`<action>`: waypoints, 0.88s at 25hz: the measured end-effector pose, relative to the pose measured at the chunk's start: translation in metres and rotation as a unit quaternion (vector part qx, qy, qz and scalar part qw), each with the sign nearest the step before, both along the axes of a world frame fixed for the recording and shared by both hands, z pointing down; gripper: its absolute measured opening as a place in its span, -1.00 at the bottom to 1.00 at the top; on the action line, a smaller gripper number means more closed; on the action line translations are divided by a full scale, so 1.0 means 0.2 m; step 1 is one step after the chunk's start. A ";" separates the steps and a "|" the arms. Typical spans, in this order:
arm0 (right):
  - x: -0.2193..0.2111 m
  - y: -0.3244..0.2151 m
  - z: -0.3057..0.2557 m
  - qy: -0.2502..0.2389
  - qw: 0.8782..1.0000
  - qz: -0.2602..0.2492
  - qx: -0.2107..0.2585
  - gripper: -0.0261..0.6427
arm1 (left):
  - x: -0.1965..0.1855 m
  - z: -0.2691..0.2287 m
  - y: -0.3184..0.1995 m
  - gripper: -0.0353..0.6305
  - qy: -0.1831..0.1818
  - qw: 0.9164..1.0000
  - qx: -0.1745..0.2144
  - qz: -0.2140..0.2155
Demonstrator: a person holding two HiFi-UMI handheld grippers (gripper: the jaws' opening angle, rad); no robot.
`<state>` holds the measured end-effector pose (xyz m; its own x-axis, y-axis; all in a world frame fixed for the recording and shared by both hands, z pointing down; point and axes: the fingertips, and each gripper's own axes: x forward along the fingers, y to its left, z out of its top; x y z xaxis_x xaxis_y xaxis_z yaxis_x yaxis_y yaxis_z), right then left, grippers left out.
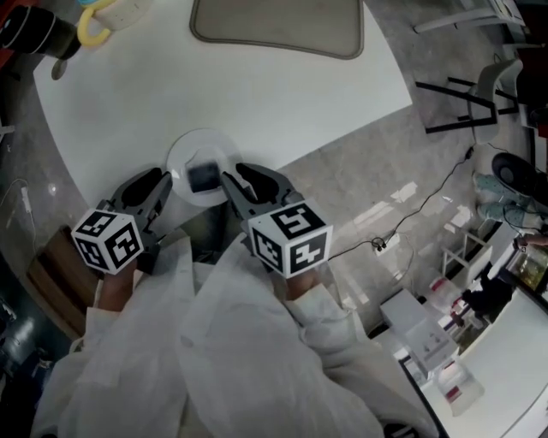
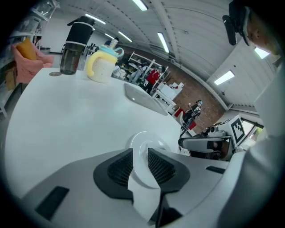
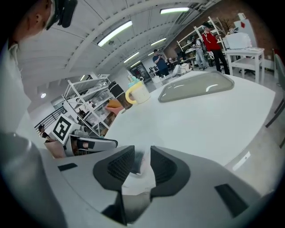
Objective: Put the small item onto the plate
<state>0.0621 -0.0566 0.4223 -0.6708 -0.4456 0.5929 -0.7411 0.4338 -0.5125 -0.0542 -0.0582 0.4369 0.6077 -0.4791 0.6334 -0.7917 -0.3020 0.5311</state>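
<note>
Counter (image 1: 257, 94): white and rounded; its near edge runs on a slant past both tools, with grey floor beyond it to the right.
Plate (image 1: 190, 147): small, white and round, sitting close to that near edge.
Small item (image 1: 204, 177): dark and squarish, lying on the plate toward its near side.
Left hand-held gripper (image 1: 168, 185): jaws spread, tips at the plate's left rim; in the left gripper view the plate shows in the gap, and neither pad presses on it.
Right hand-held gripper (image 1: 231, 181): jaws spread, tips at the plate's right side just beside the small item; in the right gripper view a dark blur sits in the gap, and the pads do not pinch it.
Open room: a broad bare stretch of counter lies beyond the plate.
Far side: a grey tray (image 1: 278, 26) at the far edge, with a yellow-handled cup (image 1: 111, 13) and a dark bottle (image 1: 34, 32) at the far left, all well apart from the plate.
</note>
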 end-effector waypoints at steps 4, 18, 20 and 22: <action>0.00 0.01 0.06 0.015 1.000 0.004 -0.009 -0.55 | 0.00 0.06 0.01 -0.56 -0.005 1.000 -0.019 0.008; 0.06 0.02 0.25 0.073 0.996 0.036 -0.042 -0.46 | -0.02 0.18 0.03 -0.47 -0.014 0.999 -0.052 0.010; 0.07 0.02 0.26 0.077 0.995 0.039 -0.045 -0.46 | -0.02 0.18 0.03 -0.47 -0.011 0.999 -0.052 0.009; 0.08 0.03 0.27 0.081 0.995 0.044 -0.046 -0.46 | -0.02 0.18 0.03 -0.47 -0.009 0.999 -0.052 0.009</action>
